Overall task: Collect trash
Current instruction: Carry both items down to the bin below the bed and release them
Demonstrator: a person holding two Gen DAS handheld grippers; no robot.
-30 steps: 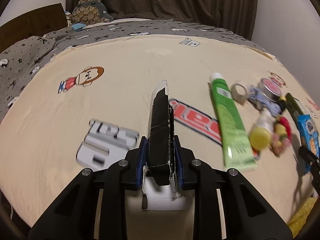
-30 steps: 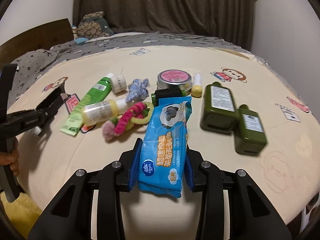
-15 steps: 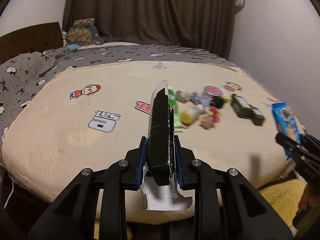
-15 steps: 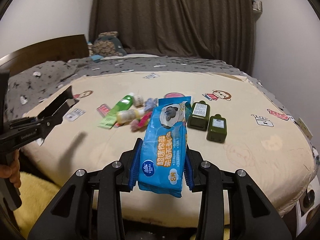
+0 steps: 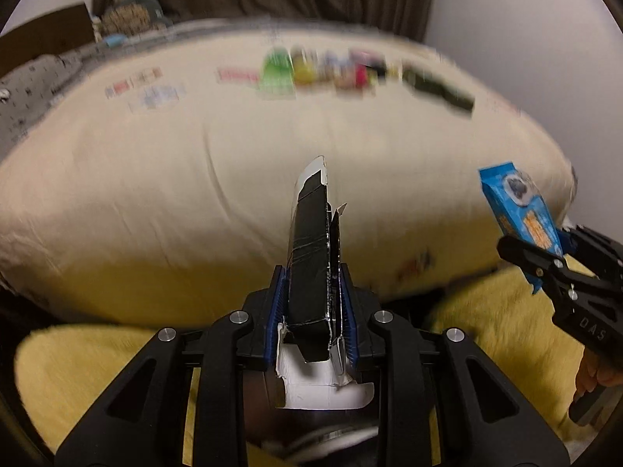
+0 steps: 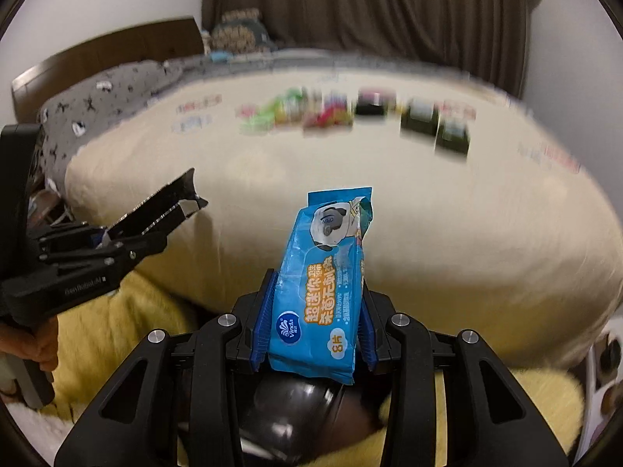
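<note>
My left gripper [image 5: 311, 303] is shut on a flattened black and white carton [image 5: 311, 249] and holds it upright off the foot of the bed. It also shows in the right wrist view [image 6: 152, 218], at the left. My right gripper [image 6: 315, 330] is shut on a blue wet-wipe pack [image 6: 327, 272]. That pack shows in the left wrist view [image 5: 518, 202], at the right. A dark round bin opening [image 6: 303, 408] lies just below the right gripper, partly hidden by it.
The cream bed [image 6: 428, 214] fills the middle of both views. A blurred row of items lies far back on it: a green tube [image 5: 276, 70], green bottles [image 6: 432, 124] and small colourful things. A yellow fluffy rug [image 5: 78, 381] covers the floor.
Both grippers have pulled back from the bed and lowered, each still holding its item. The bed's items now look far off. The rug and the dark bin have come into view.
</note>
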